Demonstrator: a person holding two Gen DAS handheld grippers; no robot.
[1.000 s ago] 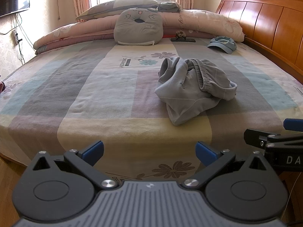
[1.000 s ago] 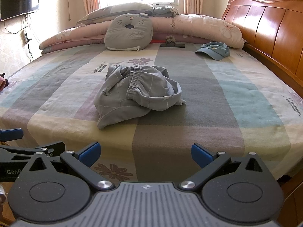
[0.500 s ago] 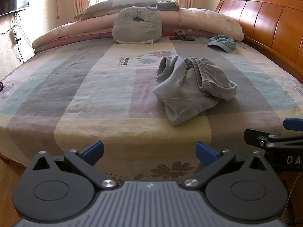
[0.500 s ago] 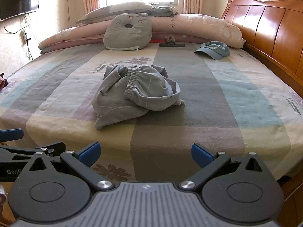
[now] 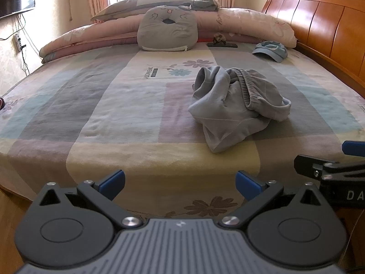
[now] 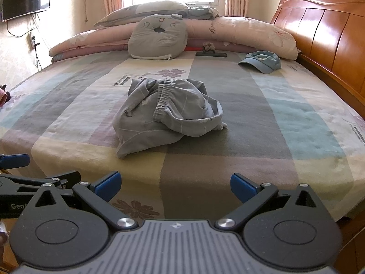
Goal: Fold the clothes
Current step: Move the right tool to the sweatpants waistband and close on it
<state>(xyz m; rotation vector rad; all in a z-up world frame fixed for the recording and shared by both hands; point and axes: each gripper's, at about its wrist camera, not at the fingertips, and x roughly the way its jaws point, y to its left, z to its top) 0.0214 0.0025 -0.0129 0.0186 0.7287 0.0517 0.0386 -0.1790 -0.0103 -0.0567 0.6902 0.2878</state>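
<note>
Both grippers are held at the foot of the bed (image 5: 127, 123), side by side and well short of the clothing; the left gripper (image 5: 180, 181) is spread wide with nothing between its blue fingertips (image 5: 113, 180); the right gripper (image 6: 175, 183) is likewise spread wide and empty, and its fingers are also seen at the right edge of the left wrist view.

A grey garment (image 6: 164, 114), apparently shorts or trousers with an elastic waistband, is lying in a crumpled heap on the checked bedspread, towards the near half of the bed; it is touched by neither gripper. A blue cap (image 6: 262, 61), a grey cushion (image 6: 157, 37) and a rolled quilt (image 6: 239, 33) are lying well beyond it, near the far edge; these are not judged part of the task.

Progress is judged as nil: no fold is visible, and the garment is not yet spread flat. Remaining steps are judged to be: reaching the heap; finding the waistband and leg ends; spreading the garment flat; folding it; no grasp has yet been made.
</note>
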